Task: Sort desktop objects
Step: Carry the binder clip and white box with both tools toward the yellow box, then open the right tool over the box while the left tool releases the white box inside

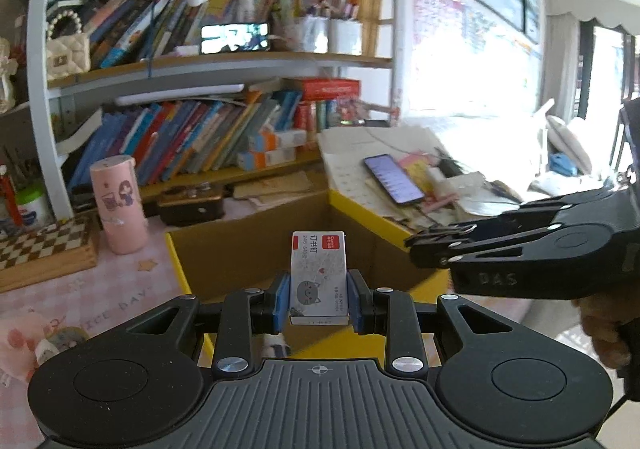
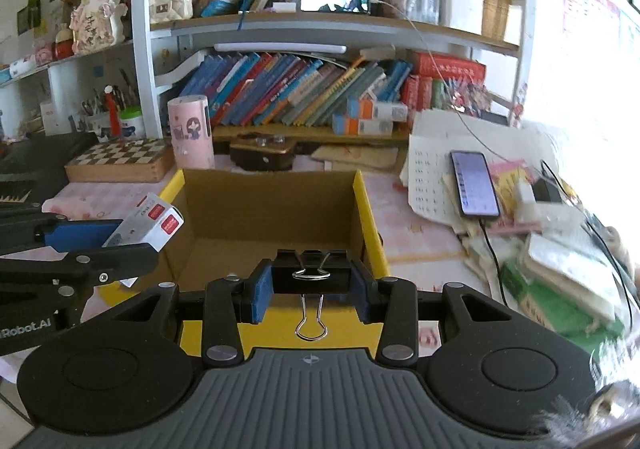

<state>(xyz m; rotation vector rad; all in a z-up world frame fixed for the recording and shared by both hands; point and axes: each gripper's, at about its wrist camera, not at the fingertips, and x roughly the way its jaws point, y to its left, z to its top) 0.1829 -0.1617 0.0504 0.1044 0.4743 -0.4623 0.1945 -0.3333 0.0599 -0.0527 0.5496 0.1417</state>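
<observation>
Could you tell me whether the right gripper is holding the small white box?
No, the right gripper grips a black binder clip, while the white box sits in the left gripper.

White staple box [image 1: 319,278] w/ red label and grey cat face, upright, clamped between blue pads over near edge of cardboard box [image 2: 276,205] (yellow outside, brown inside, open top). Black binder clip [image 2: 312,275], wire handles out, pinched right of it, same box beyond.
</observation>
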